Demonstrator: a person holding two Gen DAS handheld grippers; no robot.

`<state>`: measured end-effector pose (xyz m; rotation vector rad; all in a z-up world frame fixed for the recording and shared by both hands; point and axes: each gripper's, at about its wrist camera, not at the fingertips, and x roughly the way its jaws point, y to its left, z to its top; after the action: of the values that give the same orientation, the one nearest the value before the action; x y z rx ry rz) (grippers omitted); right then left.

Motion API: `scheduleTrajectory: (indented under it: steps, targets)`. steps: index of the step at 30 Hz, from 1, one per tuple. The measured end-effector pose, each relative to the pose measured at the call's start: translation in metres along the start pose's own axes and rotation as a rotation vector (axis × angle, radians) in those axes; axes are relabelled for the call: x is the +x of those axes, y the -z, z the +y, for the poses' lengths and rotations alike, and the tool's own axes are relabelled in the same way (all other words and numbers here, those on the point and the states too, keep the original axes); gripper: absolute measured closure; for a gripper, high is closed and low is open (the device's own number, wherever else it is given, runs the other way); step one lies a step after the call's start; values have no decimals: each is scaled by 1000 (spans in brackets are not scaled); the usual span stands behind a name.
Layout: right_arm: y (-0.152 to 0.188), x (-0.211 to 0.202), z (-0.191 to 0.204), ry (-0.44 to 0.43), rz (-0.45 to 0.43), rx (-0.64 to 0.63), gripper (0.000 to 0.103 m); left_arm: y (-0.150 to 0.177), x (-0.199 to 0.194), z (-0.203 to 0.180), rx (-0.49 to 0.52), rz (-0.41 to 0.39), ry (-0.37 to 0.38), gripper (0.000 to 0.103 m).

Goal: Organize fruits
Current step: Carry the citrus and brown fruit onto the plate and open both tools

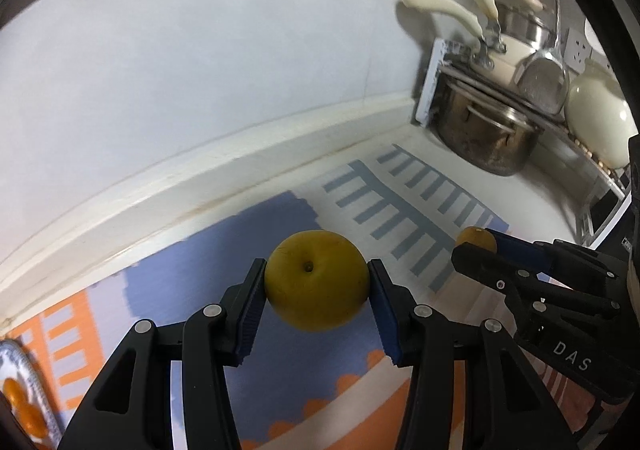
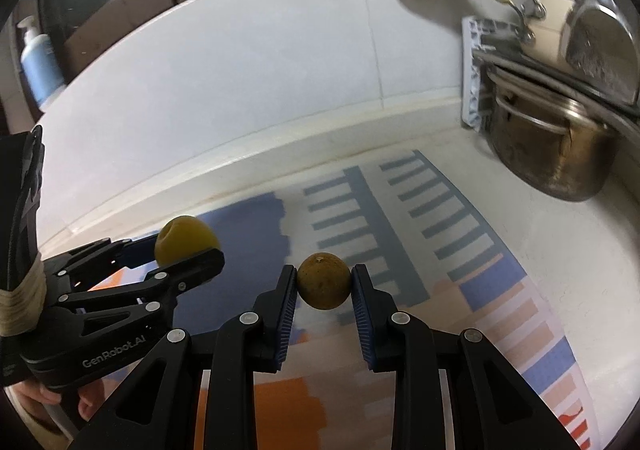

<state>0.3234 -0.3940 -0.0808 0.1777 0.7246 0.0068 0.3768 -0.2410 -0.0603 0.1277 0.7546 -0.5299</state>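
Left wrist view: the left tongs (image 1: 317, 292) are clamped on a yellow apple-like fruit (image 1: 316, 279), the blue pads (image 1: 256, 302) pressing its two sides at its widest part, which looks like the surest place to grip a round, smooth thing. Its dimple faces the camera. The fruit hangs clear of the patterned mat (image 1: 280, 382) that covers the tabletop (image 1: 532, 210), so I judge it is being carried rather than set down. At the lower left edge a plate (image 1: 34, 378) holds orange fruits (image 1: 22, 406); that is probably where like fruits are gathered. To the right the right tongs (image 1: 474, 246) reach in with a small brownish fruit (image 1: 475, 238) at their tip. A steel pot (image 1: 488, 134) and pans with cream handles (image 1: 444, 4) stand stacked in the far corner, well apart from the work.

Right wrist view: the right tongs (image 2: 324, 282) are closed on the small brownish fruit (image 2: 323, 280), one pad on each side, the stem end up. It is held above the mat (image 2: 440, 234), not touching it. At the left, the left tongs (image 2: 188, 250) carry the yellow fruit (image 2: 186, 238), a hand (image 2: 40, 398) showing beneath the handle. Each fruit being in its own tongs suggests the two kinds are being sorted separately. A soap bottle (image 2: 36, 62) stands on a ledge at the far left.
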Motion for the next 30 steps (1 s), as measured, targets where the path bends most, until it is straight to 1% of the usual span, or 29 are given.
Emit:
scheduleTrajectory:
  steps: [8,15,21,30]
  targets:
    - [-4,-24,37,-48,-48,-86,74,9,-48,21,-49,-59,-50,54]
    - [-3,-46,74,-110,-76,-159,74,23,-87,46,-130,-97,-99,54]
    - [2,-59,106,-168,-87,-219,74,43,-127,66,-186,-129,-168,54]
    - [18,-79,158,-267,-86,-320,74,79,-181,89,-270,-148,-272,54]
